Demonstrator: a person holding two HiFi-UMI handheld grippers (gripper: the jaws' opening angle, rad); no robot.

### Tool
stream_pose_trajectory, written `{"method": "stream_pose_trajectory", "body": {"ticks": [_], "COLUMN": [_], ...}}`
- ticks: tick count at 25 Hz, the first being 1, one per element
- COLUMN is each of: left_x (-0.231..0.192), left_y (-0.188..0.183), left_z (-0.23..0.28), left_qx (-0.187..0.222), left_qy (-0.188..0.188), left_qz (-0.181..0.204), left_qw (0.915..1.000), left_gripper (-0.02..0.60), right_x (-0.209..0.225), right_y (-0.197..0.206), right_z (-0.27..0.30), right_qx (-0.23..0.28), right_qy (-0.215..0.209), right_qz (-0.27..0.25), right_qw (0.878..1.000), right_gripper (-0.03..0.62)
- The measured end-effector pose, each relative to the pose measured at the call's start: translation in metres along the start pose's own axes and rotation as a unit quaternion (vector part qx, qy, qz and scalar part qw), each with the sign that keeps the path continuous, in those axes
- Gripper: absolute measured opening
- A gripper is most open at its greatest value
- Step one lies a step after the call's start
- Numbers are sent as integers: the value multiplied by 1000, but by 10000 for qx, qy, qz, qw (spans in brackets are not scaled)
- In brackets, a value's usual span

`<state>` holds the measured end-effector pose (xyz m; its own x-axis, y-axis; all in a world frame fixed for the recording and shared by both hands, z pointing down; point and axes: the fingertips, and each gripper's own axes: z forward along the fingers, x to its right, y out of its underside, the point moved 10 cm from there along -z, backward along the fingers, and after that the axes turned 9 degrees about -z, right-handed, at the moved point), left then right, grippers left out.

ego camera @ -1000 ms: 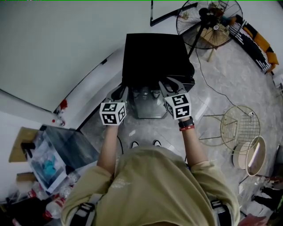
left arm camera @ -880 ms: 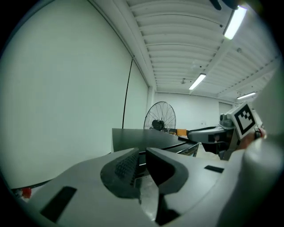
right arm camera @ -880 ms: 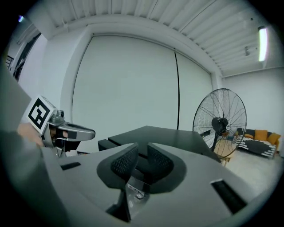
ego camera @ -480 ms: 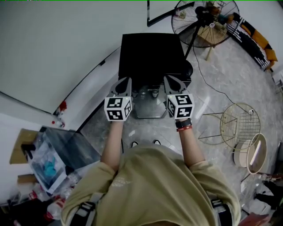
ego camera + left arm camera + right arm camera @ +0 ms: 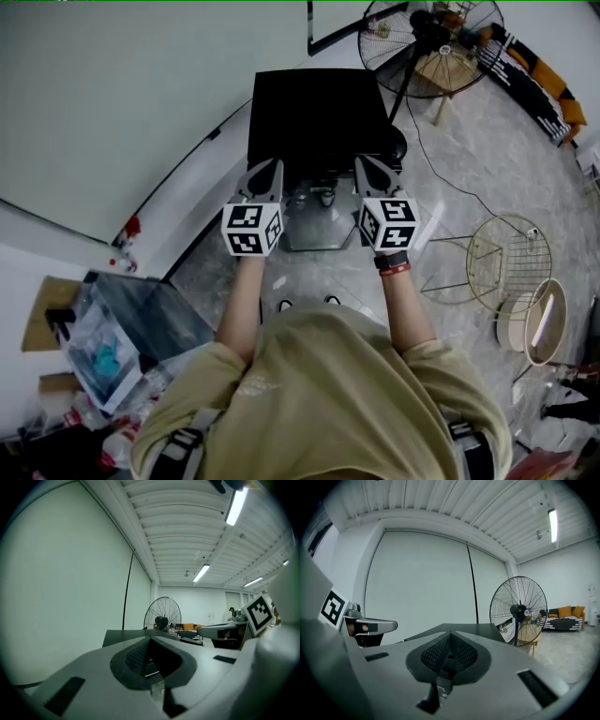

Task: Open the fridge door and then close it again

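A small black fridge (image 5: 319, 117) stands against the white wall, seen from above; its grey front face (image 5: 314, 225) shows below the black top, and I cannot tell how the door stands. My left gripper (image 5: 270, 167) is shut with nothing in it, held at the front left corner of the top. My right gripper (image 5: 367, 161) is shut and empty too, at the front right corner. In the left gripper view the shut jaws (image 5: 150, 640) point over the fridge top (image 5: 119, 637). In the right gripper view the shut jaws (image 5: 450, 637) point over the same top (image 5: 476, 630).
A standing fan (image 5: 427, 47) is behind the fridge on the right, its cable trailing over the floor. A wire stool (image 5: 511, 258) and a round stool (image 5: 539, 323) stand at the right. A box of clutter (image 5: 122, 328) sits at the left.
Both grippers' jaws stood apart a second ago and are now shut on nothing. Both hands have risen and moved forward to the fridge's front edge.
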<state>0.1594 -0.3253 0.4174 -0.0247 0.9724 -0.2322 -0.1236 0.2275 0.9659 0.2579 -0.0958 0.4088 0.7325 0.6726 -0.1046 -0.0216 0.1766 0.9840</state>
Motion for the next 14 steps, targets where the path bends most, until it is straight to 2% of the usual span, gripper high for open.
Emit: {"method": "stream_pose_trajectory", "body": {"ticks": [4, 7, 10, 14], "left_x": [4, 6, 4, -3], "left_y": [3, 6, 16, 33], "left_z": [-1, -2, -2, 1], "left_qx": [-69, -150, -345, -854], "left_qy": [-11, -111, -174, -375], "left_qz": [250, 473, 425, 372], "left_qw": [9997, 9987, 9983, 9949], "left_gripper": [18, 18, 18, 20], "right_x": [2, 3, 3, 2], "right_y": [1, 2, 4, 4], "right_z": [-1, 1, 4, 14], "right_qx": [9, -38, -124, -301], "right_qy": [-38, -45, -111, -325], "right_qz": [242, 203, 92, -142], "right_qw": [9997, 9998, 9998, 9989], "right_gripper": [21, 21, 21, 21]}}
